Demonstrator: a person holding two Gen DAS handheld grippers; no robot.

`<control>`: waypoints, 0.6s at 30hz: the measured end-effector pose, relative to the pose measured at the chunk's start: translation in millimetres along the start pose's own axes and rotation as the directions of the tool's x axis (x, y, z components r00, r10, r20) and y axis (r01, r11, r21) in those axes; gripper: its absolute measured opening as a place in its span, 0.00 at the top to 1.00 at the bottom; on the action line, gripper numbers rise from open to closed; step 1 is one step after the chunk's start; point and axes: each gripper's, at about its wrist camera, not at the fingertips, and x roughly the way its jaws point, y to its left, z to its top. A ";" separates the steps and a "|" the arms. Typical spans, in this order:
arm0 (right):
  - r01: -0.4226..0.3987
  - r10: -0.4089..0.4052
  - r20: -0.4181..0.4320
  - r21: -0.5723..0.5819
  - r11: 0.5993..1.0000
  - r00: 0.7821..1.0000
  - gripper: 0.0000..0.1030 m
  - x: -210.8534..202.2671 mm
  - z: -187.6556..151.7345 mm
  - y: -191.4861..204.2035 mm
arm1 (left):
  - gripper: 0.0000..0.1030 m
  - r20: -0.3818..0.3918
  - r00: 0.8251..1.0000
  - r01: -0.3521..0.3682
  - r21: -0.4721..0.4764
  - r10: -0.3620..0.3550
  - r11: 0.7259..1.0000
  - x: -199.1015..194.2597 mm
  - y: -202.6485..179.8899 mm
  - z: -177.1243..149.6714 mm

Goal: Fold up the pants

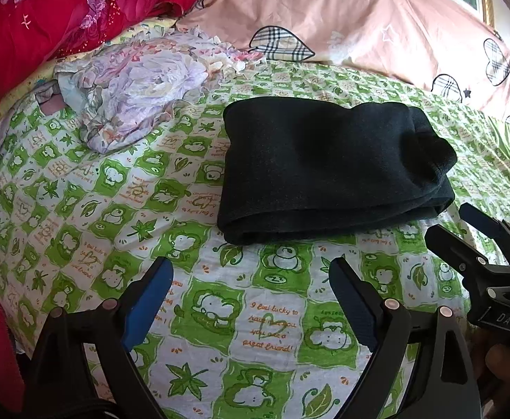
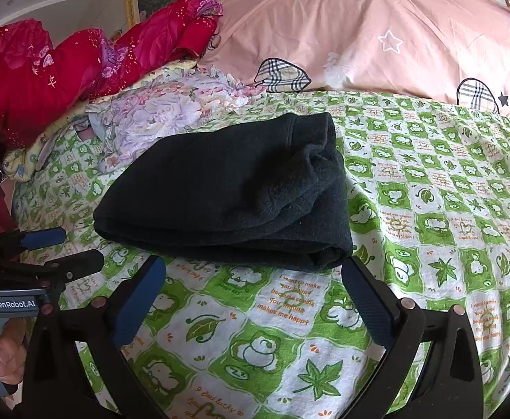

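The black pants (image 1: 324, 171) lie folded into a thick rectangular bundle on the green and white cartoon bed sheet (image 1: 115, 209). My left gripper (image 1: 251, 265) hangs open just short of the bundle's near edge, with only sheet between its blue pads. In the right wrist view the pants (image 2: 227, 192) fill the middle. My right gripper (image 2: 253, 262) stands open at their near edge, its right fingertip close beside the bundle's near right corner. Neither gripper holds any cloth. Each gripper also shows in the other's view, the right gripper (image 1: 448, 221) at the right and the left gripper (image 2: 77, 247) at the left.
A crumpled lilac floral cloth (image 1: 133, 94) lies left of the pants. A red quilt (image 1: 28, 28) is heaped at the back left. A pink duvet with plaid hearts (image 1: 359, 17) runs along the back. A hand (image 2: 7, 349) grips the left handle.
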 end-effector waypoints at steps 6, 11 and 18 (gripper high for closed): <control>0.002 -0.002 0.001 -0.009 1.000 1.000 0.01 0.1 -0.6 1.8 | 0.11 0.013 1.000 0.006 0.009 -0.006 1.000 -0.9 -1.5 -2.1; 0.002 -0.002 -0.002 -0.010 1.000 1.000 0.01 0.6 -0.6 1.7 | 0.11 0.019 1.000 0.007 0.020 -0.007 1.000 -1.1 -3.2 -3.2; 0.008 -0.008 -0.007 -0.012 1.000 1.000 0.01 2.0 -1.2 2.9 | 0.10 0.026 1.000 0.010 0.020 -0.010 1.000 -2.5 -4.0 -3.1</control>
